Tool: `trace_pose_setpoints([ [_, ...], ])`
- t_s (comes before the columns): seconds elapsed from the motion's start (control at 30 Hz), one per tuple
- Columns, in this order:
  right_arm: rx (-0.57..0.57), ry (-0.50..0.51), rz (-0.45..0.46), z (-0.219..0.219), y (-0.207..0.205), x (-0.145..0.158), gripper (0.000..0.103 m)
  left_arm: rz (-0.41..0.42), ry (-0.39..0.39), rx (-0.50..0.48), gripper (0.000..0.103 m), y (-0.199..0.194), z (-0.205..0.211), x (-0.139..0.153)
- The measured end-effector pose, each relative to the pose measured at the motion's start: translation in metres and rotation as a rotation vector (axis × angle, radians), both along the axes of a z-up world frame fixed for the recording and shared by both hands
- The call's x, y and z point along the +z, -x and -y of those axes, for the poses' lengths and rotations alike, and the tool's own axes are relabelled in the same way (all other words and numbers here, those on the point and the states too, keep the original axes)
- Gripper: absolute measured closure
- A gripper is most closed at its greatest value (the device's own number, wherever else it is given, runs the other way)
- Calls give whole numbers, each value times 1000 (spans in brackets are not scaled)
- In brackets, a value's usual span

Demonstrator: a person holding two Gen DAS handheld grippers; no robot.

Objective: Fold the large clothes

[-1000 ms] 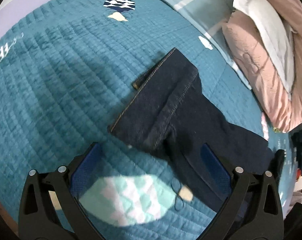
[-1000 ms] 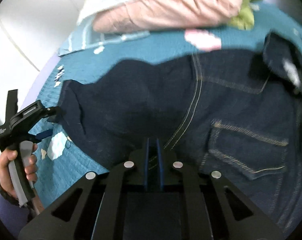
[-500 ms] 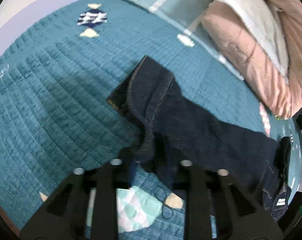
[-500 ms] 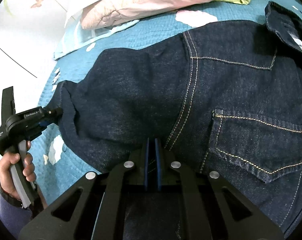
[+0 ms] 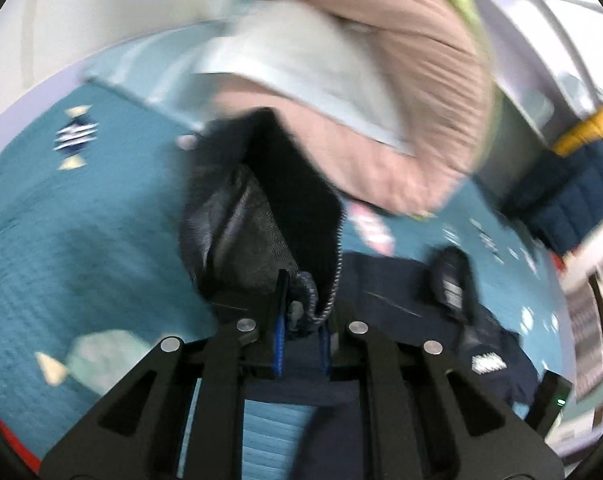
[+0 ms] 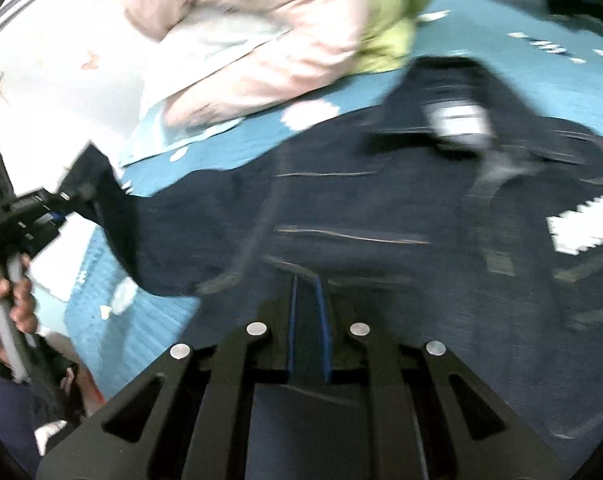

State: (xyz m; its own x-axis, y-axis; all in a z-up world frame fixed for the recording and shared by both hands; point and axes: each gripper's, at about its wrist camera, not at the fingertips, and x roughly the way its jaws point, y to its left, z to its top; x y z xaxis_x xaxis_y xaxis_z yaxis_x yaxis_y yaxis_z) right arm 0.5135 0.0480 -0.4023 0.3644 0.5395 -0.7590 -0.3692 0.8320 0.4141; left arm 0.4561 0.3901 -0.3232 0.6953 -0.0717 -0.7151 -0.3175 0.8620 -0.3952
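Dark denim fills the foreground of both wrist views. The left gripper (image 5: 301, 330) is clamped on a bunched hem of the jeans (image 5: 269, 216), and the pinched leg end stands up off the quilt (image 5: 81, 240) with its paler inner face showing. The right gripper (image 6: 307, 320) has its jaws drawn nearly together over the denim at the seat area; fabric appears to sit between them, but blur prevents confirming a firm grip. In the right wrist view the jeans (image 6: 381, 216) lie spread across the teal quilt (image 6: 229, 148), waistband and white label (image 6: 455, 120) toward the far side, while the left gripper (image 6: 41, 208) — carried by the left hand (image 6: 9, 300) — holds one leg end raised at the left edge. Beyond the garment lies a pile of pink bedding (image 6: 261, 40) (with a green item (image 6: 397, 20) on it). Judged progress: early. No completed crosswise fold is visible; the lifted leg end has yet to be laid over the body — further folds and smoothing remain.
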Motion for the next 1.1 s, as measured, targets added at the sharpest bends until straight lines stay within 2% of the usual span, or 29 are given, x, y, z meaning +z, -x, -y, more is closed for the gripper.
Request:
trace_pose_setpoints([
  [0.17, -143, 67, 46, 102, 12, 8, 92, 28, -9, -198, 90, -33, 106, 21],
  [0.3, -309, 131, 40, 192, 16, 5, 92, -4, 12, -316, 90, -67, 184, 9],
  [0.43, -449, 168, 43, 269, 22, 5, 92, -45, 75, -373, 90, -97, 243, -21],
  [0.53, -531, 183, 36, 315, 27, 3, 92, -110, 115, -387, 90, -120, 284, -53],
  [0.7, -635, 202, 23, 369, 30, -4, 91, -229, 91, -396, 89, -137, 323, -104],
  [0.73, -660, 202, 17, 380, 29, -5, 90, -256, 63, -397, 86, -138, 328, -113],
  [0.8, -712, 153, 1, 404, 30, -6, 80, -274, 44, -405, 82, -138, 332, -121],
  [0.83, -751, 117, -9, 416, 30, -6, 78, -269, 40, -417, 75, -138, 334, -121],
  [0.87, -781, 100, -12, 425, 31, -6, 73, -256, 36, -423, 57, -136, 336, -119],
  [0.9, -815, 84, -14, 436, 31, -6, 70, -243, 37, -419, 44, -134, 336, -116],
  [0.93, -858, 54, -18, 449, 32, -7, 68, -222, 43, -413, 26, -131, 336, -111],
  [0.97, -891, 23, -25, 459, 33, -8, 65, -198, 49, -408, 21, -127, 337, -108],
  [1.1, -1058, -136, -96, 500, 36, -24, 63, -169, 38, -466, 21, -118, 348, -92],
])
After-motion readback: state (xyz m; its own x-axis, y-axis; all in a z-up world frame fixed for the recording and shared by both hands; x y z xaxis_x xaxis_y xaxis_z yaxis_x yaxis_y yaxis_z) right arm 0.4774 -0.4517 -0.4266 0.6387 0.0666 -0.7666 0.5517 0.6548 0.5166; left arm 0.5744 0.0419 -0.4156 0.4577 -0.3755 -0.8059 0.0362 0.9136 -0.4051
